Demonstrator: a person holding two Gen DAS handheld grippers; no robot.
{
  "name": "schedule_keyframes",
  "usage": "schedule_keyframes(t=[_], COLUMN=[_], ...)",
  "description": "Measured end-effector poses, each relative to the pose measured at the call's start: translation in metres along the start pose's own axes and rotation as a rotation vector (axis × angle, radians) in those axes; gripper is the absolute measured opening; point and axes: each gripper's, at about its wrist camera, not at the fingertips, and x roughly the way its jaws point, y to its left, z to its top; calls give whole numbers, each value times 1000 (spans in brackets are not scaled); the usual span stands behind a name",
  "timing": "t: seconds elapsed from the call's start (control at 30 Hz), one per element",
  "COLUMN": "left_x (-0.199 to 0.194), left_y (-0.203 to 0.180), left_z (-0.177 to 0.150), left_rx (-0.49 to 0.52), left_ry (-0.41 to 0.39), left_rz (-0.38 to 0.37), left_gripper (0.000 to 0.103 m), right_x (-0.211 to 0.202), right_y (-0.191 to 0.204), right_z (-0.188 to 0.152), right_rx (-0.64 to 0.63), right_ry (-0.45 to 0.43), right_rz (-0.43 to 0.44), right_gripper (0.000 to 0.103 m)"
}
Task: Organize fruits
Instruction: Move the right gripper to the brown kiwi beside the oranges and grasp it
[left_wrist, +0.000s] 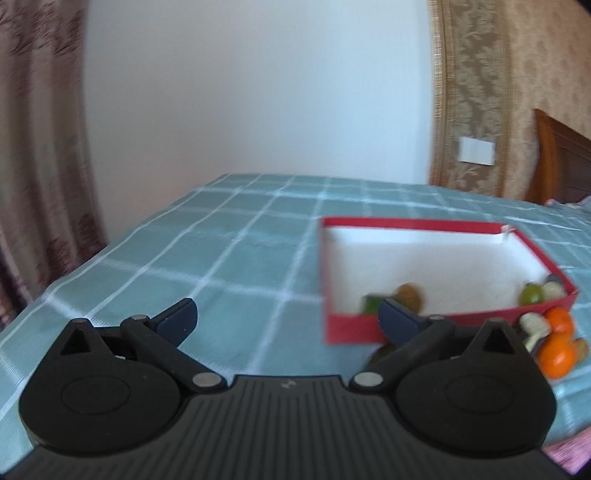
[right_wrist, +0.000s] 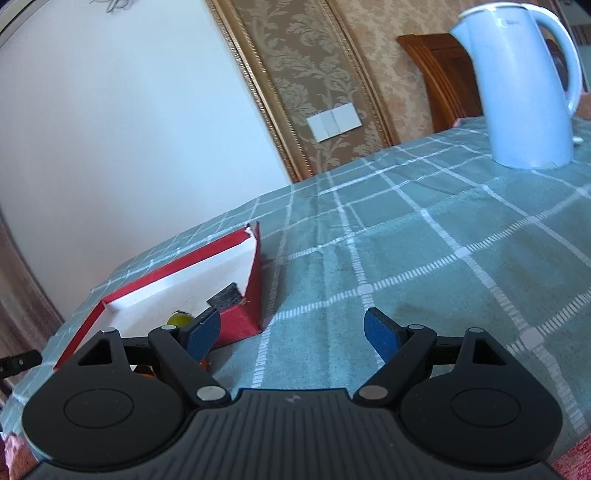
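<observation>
Black left gripper (left_wrist: 288, 317), blue-padded jaws, silver pivot screws, ribbed housing

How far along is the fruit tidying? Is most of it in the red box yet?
Partly done. The red box already holds a few pieces: a green fruit, a brown one and some others near its front wall. Nothing is in hand: the left gripper and right gripper are both open and empty. Still left: the oranges and other small pieces lying on the checked cloth outside the box.
</observation>
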Motion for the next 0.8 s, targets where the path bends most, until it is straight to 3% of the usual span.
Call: schedule_keyframes(t=[0.3,0.5,0.53,0.6,0.63,0.8], left_x=[9,10,12,14,14,16], left_y=[28,30,30,31,32,38], left_z=[-21,-23,-23,-22,-22,-23], left_rx=[-52,-59,-62,-76,-84,-124], left_ry=[70,81,87,98,104,120], left_rz=[45,25,24,19,16,2], left_gripper=[103,103,103,103,103,103], right_x=[-11,-1,0,5,7,12], right_y=[61,76,77,79,80,85], right_z=[-15,-22,-23,-25,-26,-27], right_rx=[-387,-476,-481,-497,-503,-524], right_ry=[40,91,101,131,145,161], right_rz=[-4,-4,-1,5,9,20], right_gripper=[85,84,82,63,58,56])
